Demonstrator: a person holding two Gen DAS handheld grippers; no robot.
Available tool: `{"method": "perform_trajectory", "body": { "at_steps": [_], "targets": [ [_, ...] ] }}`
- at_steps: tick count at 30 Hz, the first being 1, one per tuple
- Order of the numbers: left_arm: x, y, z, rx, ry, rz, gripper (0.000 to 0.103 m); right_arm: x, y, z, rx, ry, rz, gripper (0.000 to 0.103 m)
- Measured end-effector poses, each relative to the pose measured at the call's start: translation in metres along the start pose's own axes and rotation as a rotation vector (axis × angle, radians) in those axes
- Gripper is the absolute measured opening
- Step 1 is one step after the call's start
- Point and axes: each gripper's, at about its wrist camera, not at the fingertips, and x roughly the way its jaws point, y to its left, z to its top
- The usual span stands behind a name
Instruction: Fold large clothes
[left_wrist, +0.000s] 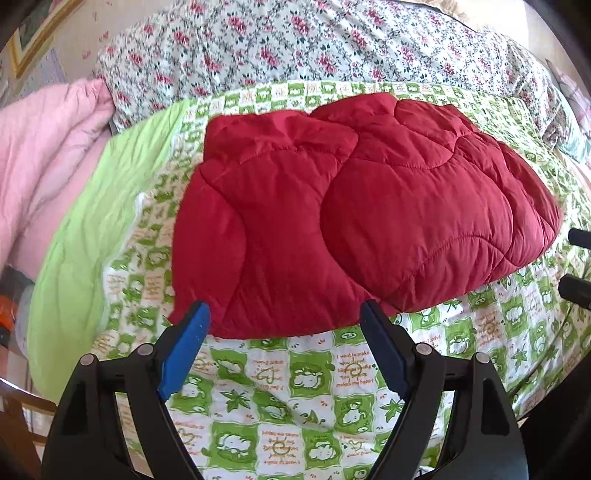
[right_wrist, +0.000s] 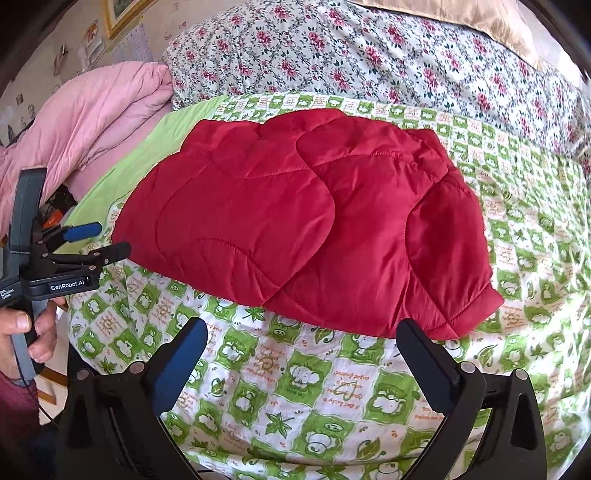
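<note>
Item: red quilted jacket (left_wrist: 354, 206), folded, lying flat on the green-print bedspread (left_wrist: 295, 387), straight ahead of both my tongs. Long axis: across my reach, left to right. My left tongs (left_wrist: 284, 314): spread wide, empty, tips at the near hem, so nearer. My right tongs (right_wrist: 301, 332): spread wide, empty, just short of the hem.

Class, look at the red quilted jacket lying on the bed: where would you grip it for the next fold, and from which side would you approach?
Grip the red quilted jacket at its near hem, coming from the near bed edge. That hem lies flat on the green patterned quilt, facing the open left claw and right claw.
</note>
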Motion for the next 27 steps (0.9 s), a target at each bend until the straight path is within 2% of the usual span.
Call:
{"method": "perform_trajectory", "body": {
  "at_steps": [4, 12, 18, 24, 27],
  "targets": [
    [-0.012, -0.002, 0.005, 0.026, -0.032, 0.029, 0.088, -0.005, 0.002, 0.004, -0.031, -0.005, -0.009, 0.103],
    [-0.025, 0.002, 0.018, 0.055, -0.073, 0.064, 0.090, -0.015, 0.005, 0.019, -0.095, -0.019, -0.022, 0.103],
    [-0.031, 0.007, 0.029, 0.069, -0.102, 0.086, 0.091, -0.020, 0.008, 0.028, -0.126, -0.018, 0.015, 0.103],
    [-0.029, 0.005, 0.036, 0.075, -0.119, 0.096, 0.103, -0.015, 0.007, 0.032, -0.135, 0.002, 0.034, 0.103],
    [-0.025, 0.002, 0.039, 0.088, -0.117, 0.102, 0.103, -0.011, 0.005, 0.033, -0.134, 0.011, 0.036, 0.103]
  ]
}}
